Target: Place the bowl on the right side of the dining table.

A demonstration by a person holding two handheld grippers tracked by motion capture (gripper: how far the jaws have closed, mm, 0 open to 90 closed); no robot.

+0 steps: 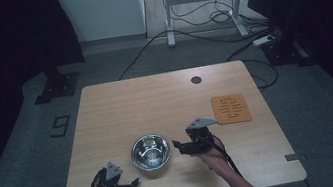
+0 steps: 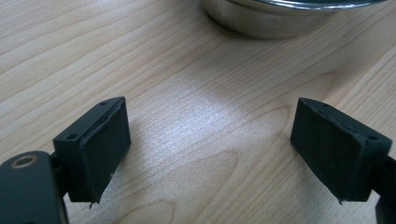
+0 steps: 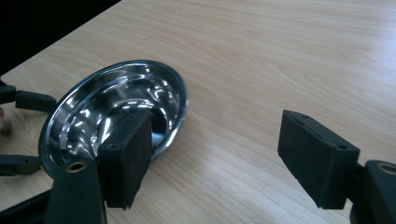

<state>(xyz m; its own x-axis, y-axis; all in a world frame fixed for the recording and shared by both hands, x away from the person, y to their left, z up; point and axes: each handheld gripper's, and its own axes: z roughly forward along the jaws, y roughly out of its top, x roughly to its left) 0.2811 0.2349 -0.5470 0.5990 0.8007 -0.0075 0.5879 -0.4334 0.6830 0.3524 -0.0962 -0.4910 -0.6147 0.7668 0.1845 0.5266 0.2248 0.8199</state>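
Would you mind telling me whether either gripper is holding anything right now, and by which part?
Nothing is held. The left gripper and right gripper are both open over bare table, beside the steel bowl.

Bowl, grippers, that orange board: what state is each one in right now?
Steel bowl: upright on the table, empty, untouched.
Left gripper: open, holding nothing, jaws pointing toward the bowl.
Right gripper: open, holding nothing, beside the bowl's rim.
Orange board: lying flat near the table's right edge, apart from everything else.
Wooden table: bare apart from these things.
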